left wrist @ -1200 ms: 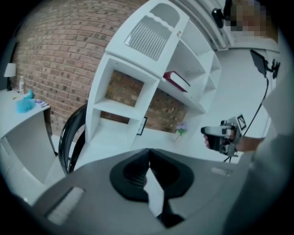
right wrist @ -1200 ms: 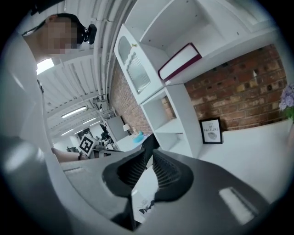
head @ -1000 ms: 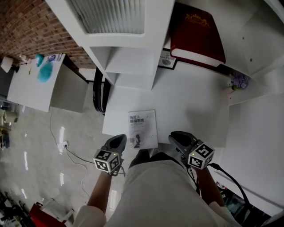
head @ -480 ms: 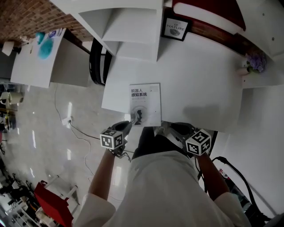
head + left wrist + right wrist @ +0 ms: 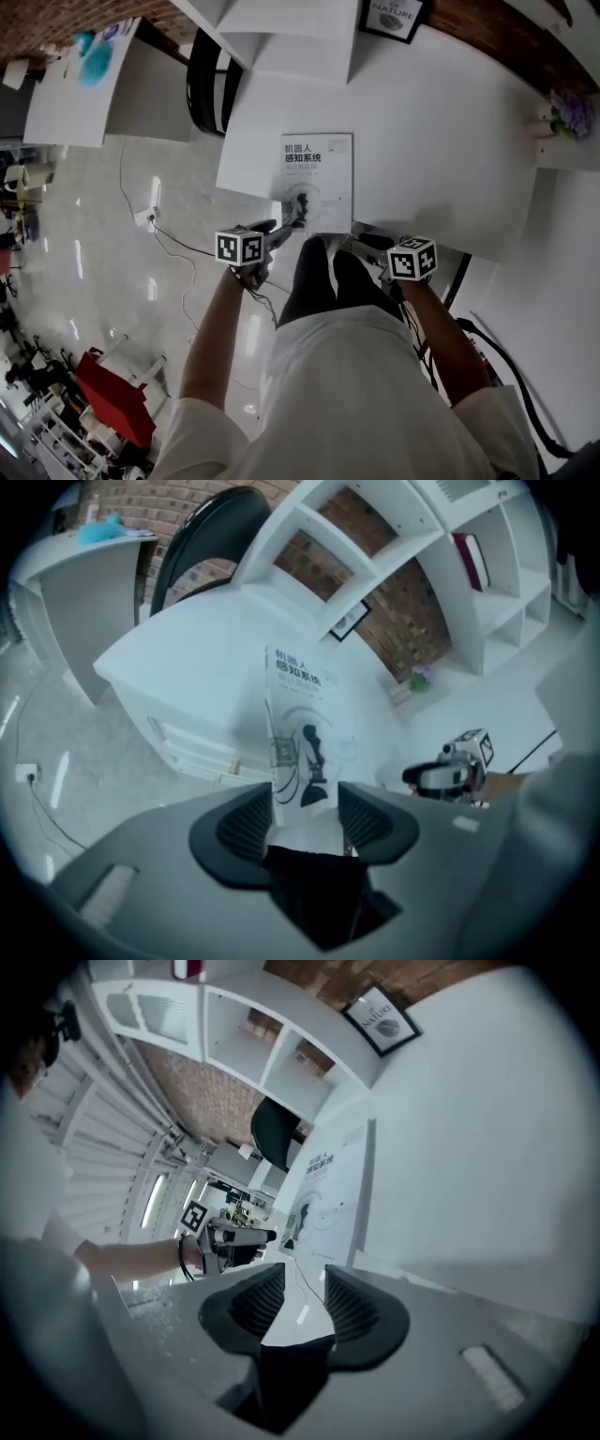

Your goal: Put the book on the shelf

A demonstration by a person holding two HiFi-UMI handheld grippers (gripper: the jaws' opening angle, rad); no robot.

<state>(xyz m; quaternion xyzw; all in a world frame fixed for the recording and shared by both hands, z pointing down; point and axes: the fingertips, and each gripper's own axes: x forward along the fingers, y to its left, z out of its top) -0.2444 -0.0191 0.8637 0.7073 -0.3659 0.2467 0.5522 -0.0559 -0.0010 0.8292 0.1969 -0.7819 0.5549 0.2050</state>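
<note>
On the white desk (image 5: pixel 441 141) the book (image 5: pixel 319 173) still lies flat by the near edge, and both grippers have come close (a grasp seems next): the left gripper (image 5: pixel 286 223) is opening its jaws around the book's corner, the right gripper (image 5: pixel 364 244) is opening them empty.

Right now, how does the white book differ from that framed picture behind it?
The white book lies flat at the white table's front edge; the framed picture stands propped at the back. The white book's cover is borderless; the framed picture has a dark frame. Both sit on that table.
</note>
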